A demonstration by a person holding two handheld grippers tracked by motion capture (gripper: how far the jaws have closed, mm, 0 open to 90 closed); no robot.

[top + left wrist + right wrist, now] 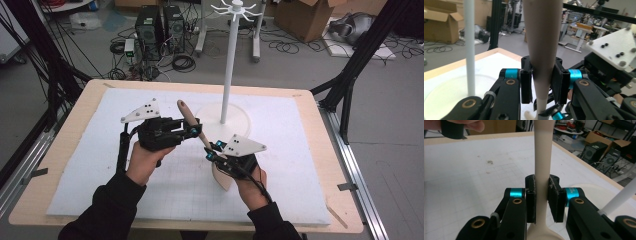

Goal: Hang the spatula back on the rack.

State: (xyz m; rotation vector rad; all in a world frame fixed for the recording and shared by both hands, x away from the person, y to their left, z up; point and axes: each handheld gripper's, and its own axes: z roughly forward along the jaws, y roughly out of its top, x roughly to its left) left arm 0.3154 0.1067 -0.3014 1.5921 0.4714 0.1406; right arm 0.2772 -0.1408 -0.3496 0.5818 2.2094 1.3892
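Observation:
A pale wooden spatula (189,118) is held tilted above the white mat, handle end up and to the back left, blade (224,181) low near my right hand. My left gripper (196,131) is shut on the thick upper handle (543,50), its pads (526,85) pressing both sides. My right gripper (212,150) is shut on the thin part of the handle (541,157) just above the blade. The two grippers sit close together along the handle, the left one higher.
A white hanging stand with a tall pole (229,65) and round base (240,122) rises just behind the grippers. The white gridded mat (100,165) covers a wooden table (65,135). Computer towers (150,25), cables and cardboard boxes (305,17) lie on the floor beyond.

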